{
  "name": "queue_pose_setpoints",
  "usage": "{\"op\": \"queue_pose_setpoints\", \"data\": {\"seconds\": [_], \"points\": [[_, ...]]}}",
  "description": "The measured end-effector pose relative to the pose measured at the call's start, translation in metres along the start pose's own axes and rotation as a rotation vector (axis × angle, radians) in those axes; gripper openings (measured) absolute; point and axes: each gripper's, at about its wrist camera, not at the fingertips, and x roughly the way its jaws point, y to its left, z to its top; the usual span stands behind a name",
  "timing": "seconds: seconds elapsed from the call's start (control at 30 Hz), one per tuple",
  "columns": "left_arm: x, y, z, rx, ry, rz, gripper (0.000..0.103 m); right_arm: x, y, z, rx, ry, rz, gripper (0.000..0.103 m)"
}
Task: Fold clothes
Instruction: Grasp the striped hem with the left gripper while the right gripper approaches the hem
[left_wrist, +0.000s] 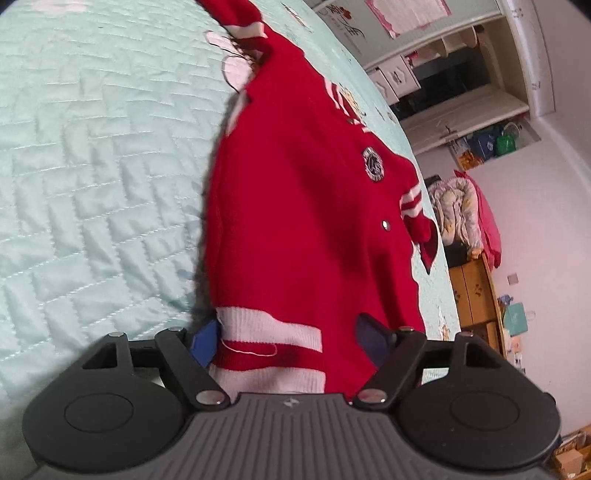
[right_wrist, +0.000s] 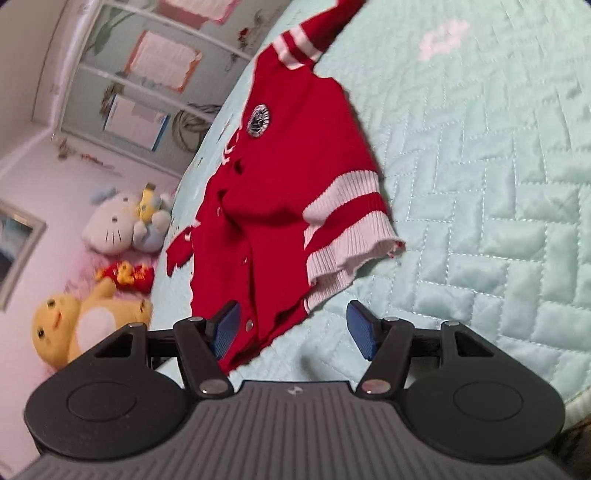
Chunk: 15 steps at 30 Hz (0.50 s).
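Left wrist view: red cardigan (left_wrist: 295, 206) lies on the bed (left_wrist: 92, 166); left gripper (left_wrist: 291, 343) straddles its striped hem (left_wrist: 269, 332), fingers apart. Right gripper (right_wrist: 291, 328) stands apart at the buttoned edge. Both should pinch squarely before lifting.

The left tongs (left_wrist: 291, 341) are held angled downward, their blue pads spread wide, with cloth lying between them. The right tongs (right_wrist: 293, 330) are likewise tilted down, jaws parted; cloth is touched by the left-hand pad (right_wrist: 225, 332) only.
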Motion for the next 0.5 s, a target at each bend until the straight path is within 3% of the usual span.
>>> {"op": "queue_pose_setpoints", "data": {"seconds": [0.03,0.1,0.13,0.17,0.4,0.5], "points": [[0.004,0.0,0.0,-0.002,0.017,-0.005,0.072,0.002,0.0,0.001,0.014,0.001,0.001,0.064],[0.011,0.001,0.0,-0.008,0.051,-0.016,0.042,0.007,0.0,0.003,0.049,0.007,0.005,0.064],[0.015,0.002,-0.001,-0.011,0.068,-0.021,0.012,0.009,0.0,0.003,0.066,0.007,0.004,0.064],[0.02,0.005,-0.002,-0.03,0.095,-0.025,0.006,0.011,0.0,0.004,0.08,0.006,0.003,0.064],[0.023,0.009,-0.007,-0.028,0.095,-0.027,0.011,0.023,0.006,0.005,0.093,-0.015,-0.016,0.064],[0.023,0.013,-0.005,-0.081,0.101,-0.033,0.015,0.028,0.011,0.005,0.07,-0.024,-0.022,0.064]]}}
